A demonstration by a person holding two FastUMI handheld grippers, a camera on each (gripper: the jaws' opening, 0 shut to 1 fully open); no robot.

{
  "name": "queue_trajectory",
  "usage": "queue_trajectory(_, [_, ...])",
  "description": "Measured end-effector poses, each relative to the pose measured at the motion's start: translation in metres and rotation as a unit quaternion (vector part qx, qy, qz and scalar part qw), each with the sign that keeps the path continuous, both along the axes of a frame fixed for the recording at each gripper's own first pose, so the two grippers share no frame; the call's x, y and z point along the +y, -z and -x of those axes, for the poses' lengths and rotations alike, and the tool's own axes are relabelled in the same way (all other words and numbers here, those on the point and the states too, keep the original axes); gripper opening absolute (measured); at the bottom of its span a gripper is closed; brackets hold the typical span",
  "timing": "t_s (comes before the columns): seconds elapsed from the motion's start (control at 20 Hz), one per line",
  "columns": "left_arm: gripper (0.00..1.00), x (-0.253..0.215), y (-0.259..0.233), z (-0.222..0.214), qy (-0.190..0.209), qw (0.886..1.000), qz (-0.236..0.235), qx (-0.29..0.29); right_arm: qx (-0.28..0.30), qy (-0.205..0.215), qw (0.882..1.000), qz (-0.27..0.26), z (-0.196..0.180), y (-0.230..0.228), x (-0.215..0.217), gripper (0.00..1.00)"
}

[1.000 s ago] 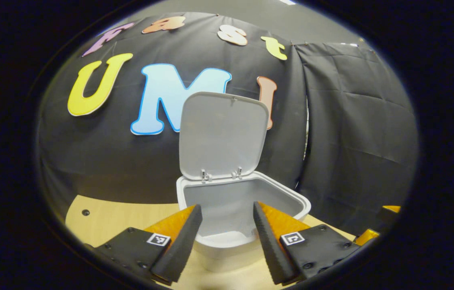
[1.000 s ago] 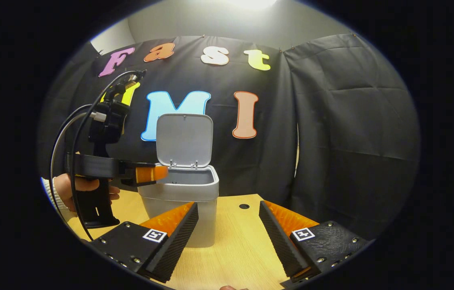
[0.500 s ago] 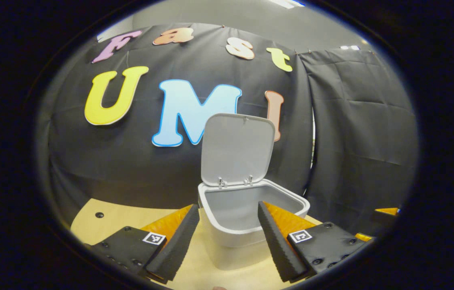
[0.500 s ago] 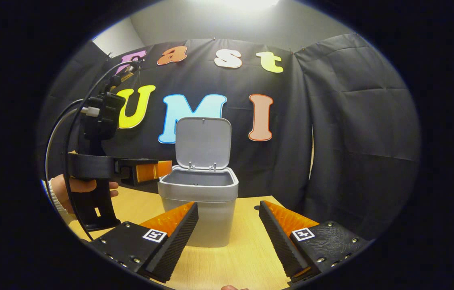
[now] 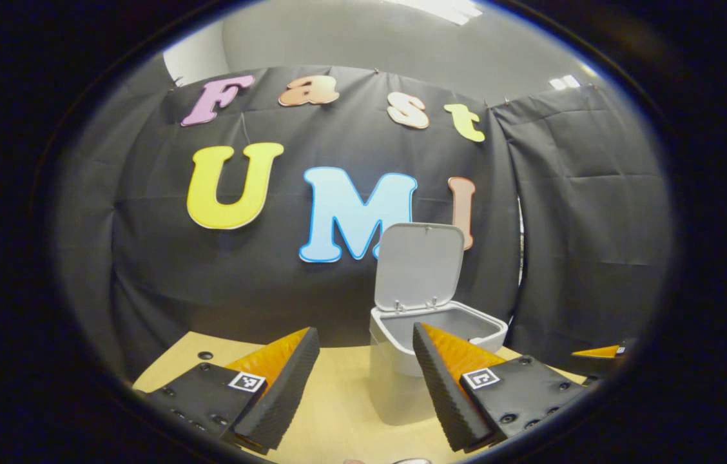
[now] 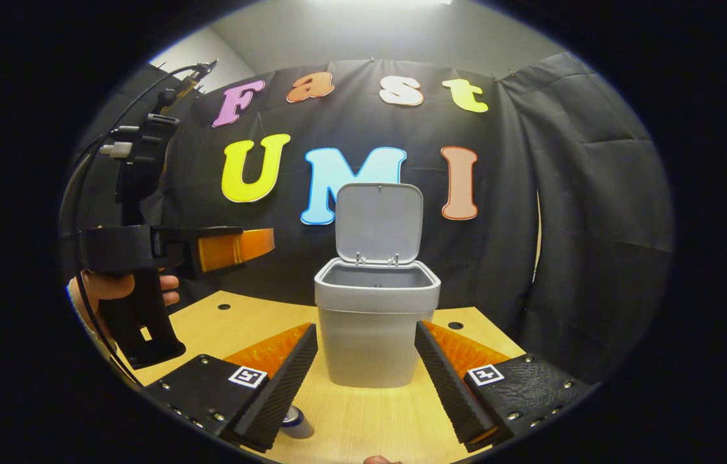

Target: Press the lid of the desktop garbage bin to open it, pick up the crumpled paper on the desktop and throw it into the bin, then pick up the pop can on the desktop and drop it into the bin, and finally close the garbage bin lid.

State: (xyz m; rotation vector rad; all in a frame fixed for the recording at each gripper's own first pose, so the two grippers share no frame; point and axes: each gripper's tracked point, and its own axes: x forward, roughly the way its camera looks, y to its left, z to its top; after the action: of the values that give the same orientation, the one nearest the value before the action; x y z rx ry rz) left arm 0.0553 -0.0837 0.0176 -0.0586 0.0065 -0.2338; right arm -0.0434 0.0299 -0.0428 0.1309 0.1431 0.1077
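Observation:
The grey garbage bin (image 6: 373, 335) stands on the wooden table with its lid (image 6: 379, 222) upright and open. In the right gripper view my right gripper (image 6: 367, 380) is open and empty, a short way in front of the bin. The top of a pop can (image 6: 296, 422) stands on the table by its left finger. My left gripper (image 6: 234, 248), held by a hand (image 6: 115, 287), hovers left of the bin at rim height. In the left gripper view the bin (image 5: 402, 380) and its raised lid (image 5: 418, 267) sit ahead to the right, and the left gripper (image 5: 363, 386) is open with nothing between its fingers.
The light wooden table (image 6: 370, 425) has small round holes (image 6: 224, 307) near its back edge. The black cloth wall hangs close behind the bin. One finger of the right gripper (image 5: 599, 353) pokes in at the right edge of the left gripper view.
Both grippers have drawn back from the open bin, which looks smaller and farther off. The left gripper has risen and shifted left. The pop can has come into the right gripper view.

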Motion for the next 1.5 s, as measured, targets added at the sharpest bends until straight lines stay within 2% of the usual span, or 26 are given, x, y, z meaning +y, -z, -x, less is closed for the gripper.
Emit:
queue_trajectory(0.2, [0.95, 0.035, 0.004, 0.017, -0.011, 1.0, 0.002, -0.001, 0.018, -0.015, 1.0, -0.005, 0.005, 0.008, 0.028, 0.98])
queue_trajectory(0.25, [0.96, 0.042, 0.007, 0.02, -0.013, 1.0, 0.0, -0.001, 0.027, -0.018, 0.999, -0.005, 0.006, 0.012, 0.035, 0.94])
queue_trajectory(0.3, [0.96, 0.05, 0.01, 0.024, -0.015, 1.0, -0.002, 0.0, 0.035, -0.021, 0.999, -0.006, 0.008, 0.016, 0.042, 0.98])
queue_trajectory(0.45, [0.96, 0.068, 0.014, 0.035, -0.014, 1.0, -0.009, 0.0, 0.072, -0.035, 0.997, -0.01, 0.012, 0.034, 0.064, 0.98])
queue_trajectory(0.7, [0.96, 0.093, 0.016, 0.051, -0.026, 0.999, -0.022, -0.006, 0.125, -0.078, 0.989, -0.008, 0.014, 0.061, 0.096, 0.98])
queue_trajectory(1.0, [0.96, 0.102, 0.021, 0.063, -0.045, 0.999, -0.017, -0.003, 0.203, -0.14, 0.969, -0.009, 0.01, 0.107, 0.121, 0.98])
queue_trajectory(1.5, [0.96, 0.113, 0.043, 0.067, -0.088, 0.996, -0.015, 0.027, 0.306, -0.197, 0.931, 0.032, 0.023, 0.178, 0.134, 0.98])
